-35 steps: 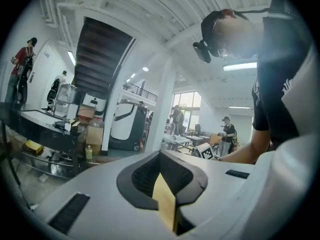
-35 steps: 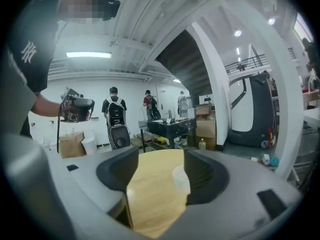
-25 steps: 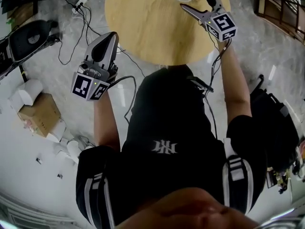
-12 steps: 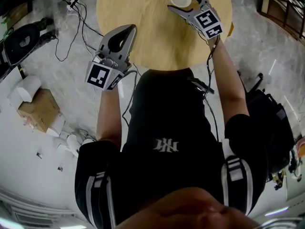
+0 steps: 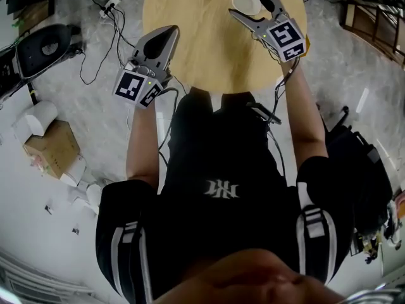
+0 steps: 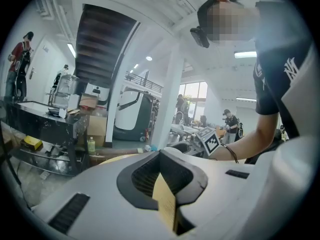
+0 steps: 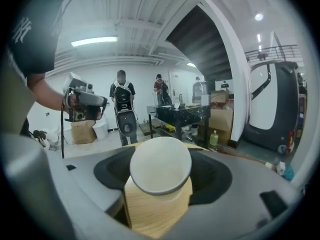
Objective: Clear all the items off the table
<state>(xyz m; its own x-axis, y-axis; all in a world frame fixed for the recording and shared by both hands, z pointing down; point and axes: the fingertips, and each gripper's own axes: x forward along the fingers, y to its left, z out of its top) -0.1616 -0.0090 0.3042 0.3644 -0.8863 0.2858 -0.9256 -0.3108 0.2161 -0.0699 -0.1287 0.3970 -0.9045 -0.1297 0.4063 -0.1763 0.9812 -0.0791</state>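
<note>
Cup, white, is at the far right of the round wooden desk, close to its far edge & btwn the jaws of the right hand-held gripper. Those jaws have just been closing. In the right gripper view the cup fills the gap, w/ its sides against both pads, so the gripper is pinching it. The cup is tipped: one round flat face turns toward that gripper's camera, w/ wood grain showing under it. Can't tell whether it still touches the desk or is lifted clear.

The left hand-held gripper is over the desk's left edge, well apart from the cup, nose pointing in across the wood. Its jaws are pressed together w/ nothing btwn them. The left gripper view shows only a thin slit w/ desk wood behind it.

The rest of the desk top in view is bare wood.

Around the desk is grey marbled floor. Black cables trail across it at left. A cardboard box sits further left on the floor, w/ white rolls just beside it.
</note>
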